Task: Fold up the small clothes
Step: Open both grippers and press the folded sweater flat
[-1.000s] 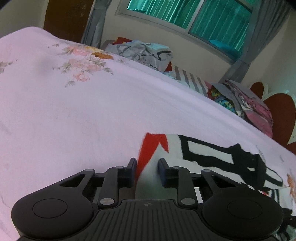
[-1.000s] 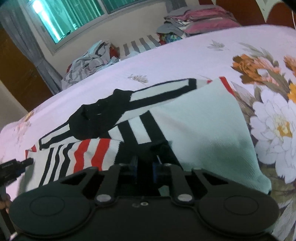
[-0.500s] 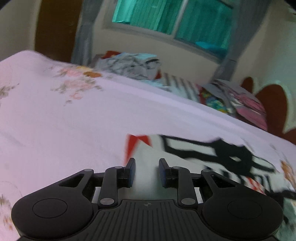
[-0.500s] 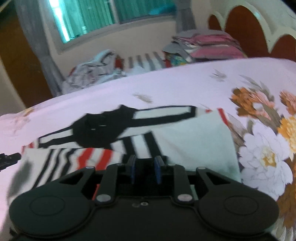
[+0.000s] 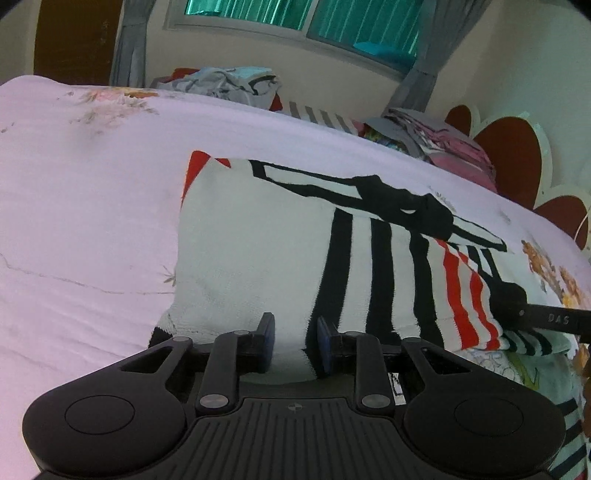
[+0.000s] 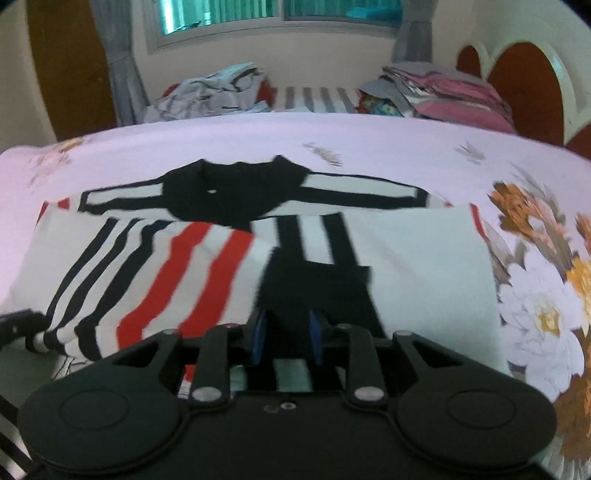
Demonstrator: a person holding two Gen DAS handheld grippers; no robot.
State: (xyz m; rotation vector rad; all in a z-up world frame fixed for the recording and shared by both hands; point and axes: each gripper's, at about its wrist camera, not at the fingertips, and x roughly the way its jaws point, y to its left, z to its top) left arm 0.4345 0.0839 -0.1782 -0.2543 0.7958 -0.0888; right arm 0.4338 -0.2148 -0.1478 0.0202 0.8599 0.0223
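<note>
Now pinching shirt (image 5: 258,240) hem w/ left tongs (image 5: 295,343) to pull side over; just been opening right tongs (image 6: 286,336) narrowly, cloth btw jaws, flap laid.

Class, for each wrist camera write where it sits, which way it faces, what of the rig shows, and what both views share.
Left wrist: on the left gripper, facing down across the striped shirt toward the window; its own fingers show, clamping the shirt's hem.
Right wrist: on the right gripper, same heading; its jaws, just opening, straddle black shirt fabric.
Shared: striped shirt, window, clothes piles.
</note>
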